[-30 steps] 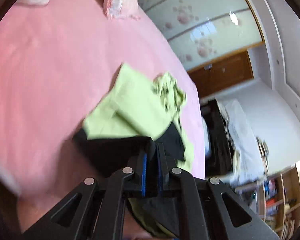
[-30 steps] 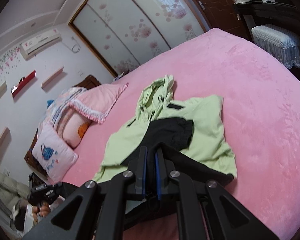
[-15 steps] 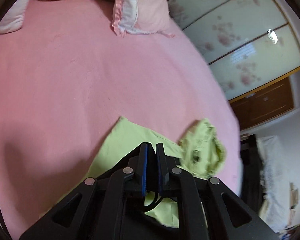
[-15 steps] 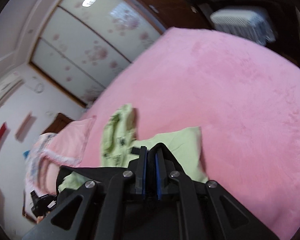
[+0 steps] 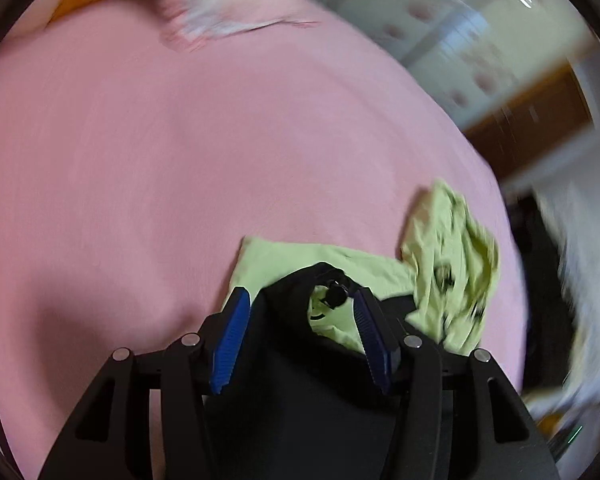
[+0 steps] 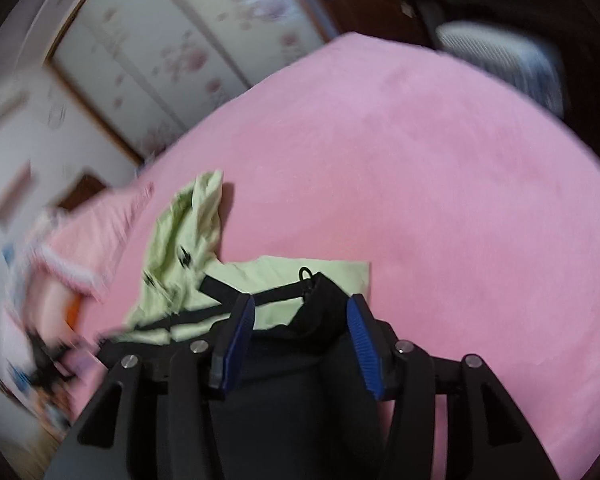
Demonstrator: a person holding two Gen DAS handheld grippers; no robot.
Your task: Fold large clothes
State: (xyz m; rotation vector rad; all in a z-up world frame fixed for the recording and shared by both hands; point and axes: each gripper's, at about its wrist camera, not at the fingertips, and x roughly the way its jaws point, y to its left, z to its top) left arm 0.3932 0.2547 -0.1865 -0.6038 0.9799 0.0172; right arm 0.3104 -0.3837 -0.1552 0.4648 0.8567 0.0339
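1. The left gripper [image 5: 301,304] hangs over the near edge of the jacket [image 5: 323,258]. Its jaws have just been opening and now stand released, with black cloth lying between the blue pads [image 5: 230,338] but not pinched.
2. The jacket, light green with black parts, lies folded on the pink bed [image 5: 160,140]; its hood [image 5: 451,264] is crumpled at the far right in the left wrist view.
3. The right gripper [image 6: 300,316] hovers over the jacket's black hem [image 6: 319,312]. Its jaws have just been opening too and are released, the cloth loose between them.
4. A pink pillow [image 6: 88,240] sits blurred at the bed's left, beyond the hood.
5. A flower-patterned wardrobe [image 6: 172,52] stands behind the bed.
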